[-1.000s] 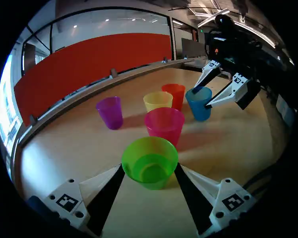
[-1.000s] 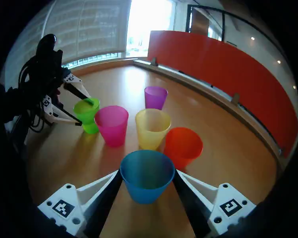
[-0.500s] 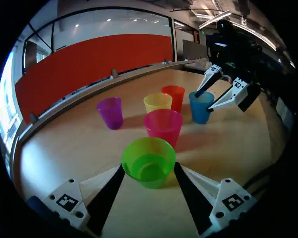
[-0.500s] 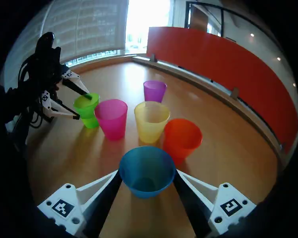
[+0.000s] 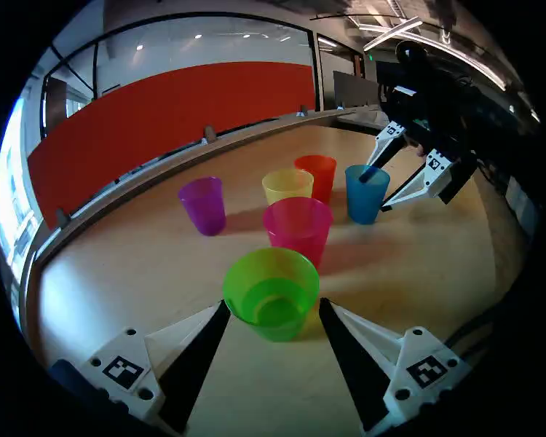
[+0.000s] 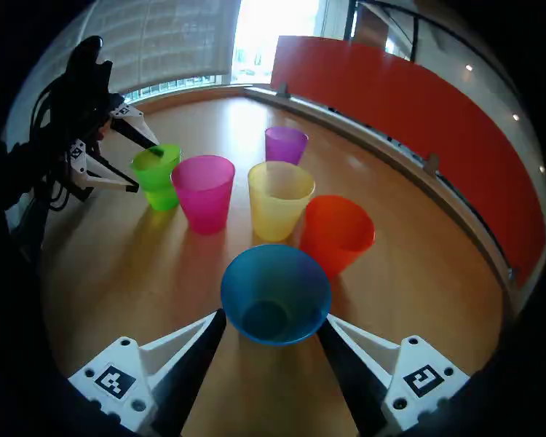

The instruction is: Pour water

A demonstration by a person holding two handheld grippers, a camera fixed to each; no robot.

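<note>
The green cup (image 5: 271,295) sat right between the two fingers of the left gripper (image 5: 273,306), low on the wooden table (image 5: 127,269), and the fingers pressed on both of its sides. We could not tell if there was water in it. The blue cup (image 6: 275,295) was pinched the same way between the fingers of the right gripper (image 6: 271,317), and in the right gripper view we could look down to its bottom. Four more cups stood between the two held cups. The pink cup (image 5: 300,227) was just behind the green one and stood in the way between it and the rest. The yellow cup (image 5: 287,186) stood behind the pink one, with the orange cup (image 5: 316,175) just beside it and close to the blue cup. The purple cup (image 5: 202,205) stood a bit apart from them. The table was smooth and light brown, with soft cup shadows on it. A long red wall (image 5: 164,109) ran along the far edge of the table, and a bright window (image 6: 273,29) let light in. Each gripper pointed across the table at the other one, and both reached out from dark handles with cables.
</note>
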